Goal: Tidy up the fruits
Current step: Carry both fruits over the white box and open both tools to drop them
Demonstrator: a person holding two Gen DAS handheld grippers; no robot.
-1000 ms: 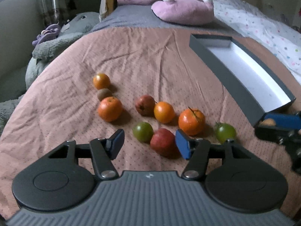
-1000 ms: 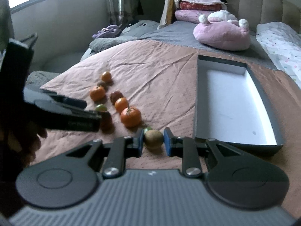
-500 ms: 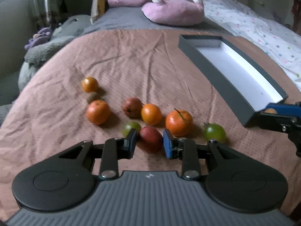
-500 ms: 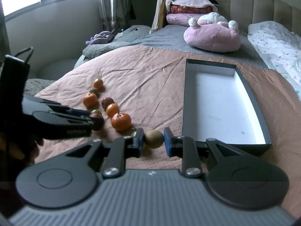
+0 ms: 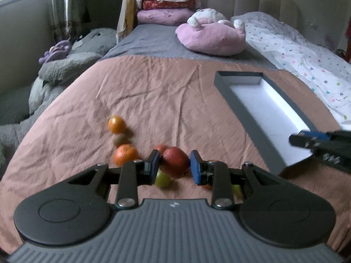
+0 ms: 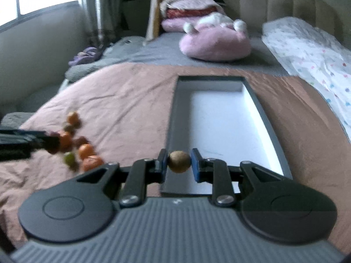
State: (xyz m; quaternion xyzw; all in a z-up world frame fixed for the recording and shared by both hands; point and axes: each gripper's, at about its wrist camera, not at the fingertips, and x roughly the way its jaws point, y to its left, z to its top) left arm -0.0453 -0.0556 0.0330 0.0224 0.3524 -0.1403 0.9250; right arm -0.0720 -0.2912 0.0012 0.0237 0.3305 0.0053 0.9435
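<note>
On the bed: loose fruit (image 5: 126, 154) beside box (image 6: 173, 118).
Left gripper (image 5: 174, 165): pinching red fruit (image 5: 175, 162).
Right gripper (image 6: 179, 161): pinching kiwi (image 6: 179, 161) at box edge.
Risk: round fruit slipping out, rolling away.

Wrinkled pink cloth bedspread (image 5: 153, 92), matt grey box (image 6: 175, 118), fluffy plush cushion (image 5: 210, 37)

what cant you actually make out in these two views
- Left wrist view: the fruits behind the left gripper, an orange one and a green one, show only as slivers.
- Right wrist view: the fruit pile is motion-blurred, its kinds unclear.
- Right wrist view: the near end of the box is hidden by the right gripper.
</note>
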